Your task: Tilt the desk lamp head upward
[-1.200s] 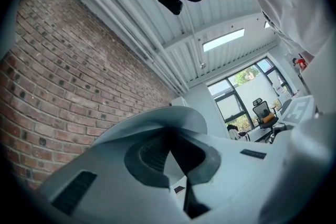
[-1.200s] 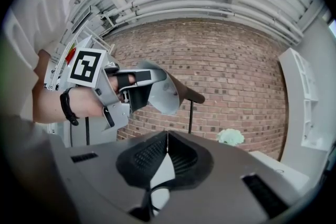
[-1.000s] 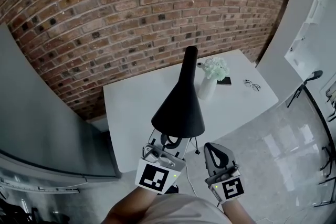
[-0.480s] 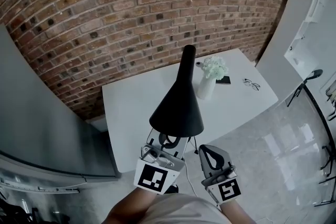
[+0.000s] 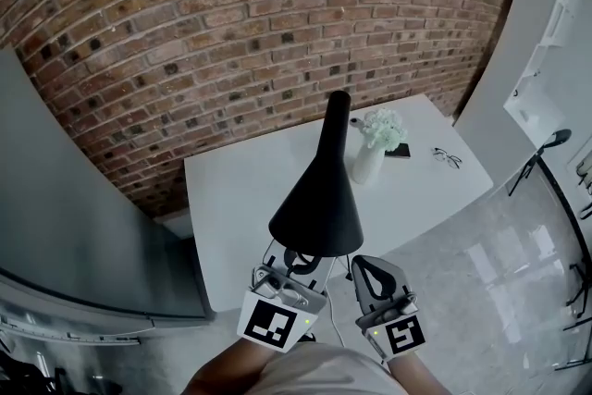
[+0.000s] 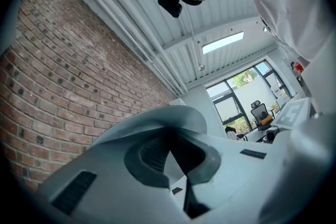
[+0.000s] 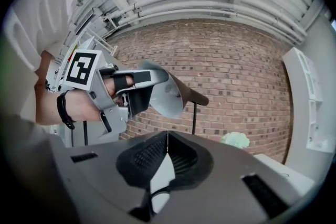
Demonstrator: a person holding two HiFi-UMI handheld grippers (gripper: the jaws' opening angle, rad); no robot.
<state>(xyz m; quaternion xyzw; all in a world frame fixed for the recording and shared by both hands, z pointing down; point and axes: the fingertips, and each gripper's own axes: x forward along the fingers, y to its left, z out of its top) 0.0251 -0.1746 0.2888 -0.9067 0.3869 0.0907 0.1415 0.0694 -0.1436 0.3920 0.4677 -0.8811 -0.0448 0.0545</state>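
The black cone-shaped lamp head rises in front of me over the white table, narrow end pointing away toward the brick wall. My left gripper is under its wide rim, shut on the rim. In the right gripper view, the left gripper pinches the shade's pale inner side. From the left gripper's own view, the shade arches just past the left gripper. My right gripper hangs beside it to the right, shut and empty; its jaw tips meet on nothing.
A white vase of pale flowers stands behind the lamp, with a dark flat object and a pair of glasses further right. A brick wall backs the table. A grey cabinet is at left, a thin black stand at right.
The right gripper has drawn slightly left and back toward me. The lamp head, held by the left gripper, sits a little lower in the view, with little other change.
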